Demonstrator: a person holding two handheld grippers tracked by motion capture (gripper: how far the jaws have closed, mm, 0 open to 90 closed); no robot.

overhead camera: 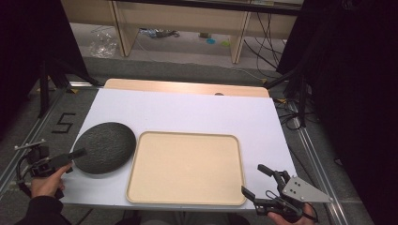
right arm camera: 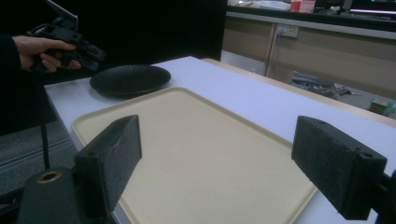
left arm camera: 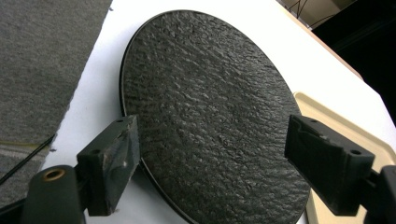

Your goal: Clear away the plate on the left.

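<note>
Reaching for the black plate (overhead camera: 104, 147) with the left gripper (overhead camera: 77, 153)

The plate lies on the white bench (overhead camera: 187, 115) just left of the beige tray (overhead camera: 186, 168). Left jaws stand wide open, straddling its near rim without pinching; best slide one jaw under the edge before closing. The right gripper (overhead camera: 256, 180) hovers open and empty at the tray's corner.

Plate (overhead camera: 104, 147) just left of tray (overhead camera: 186, 168)

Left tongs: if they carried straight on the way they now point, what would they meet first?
Most likely the black plate: the left tongs stand open at its near edge, one jaw each side. How high they are above it is unclear.
</note>
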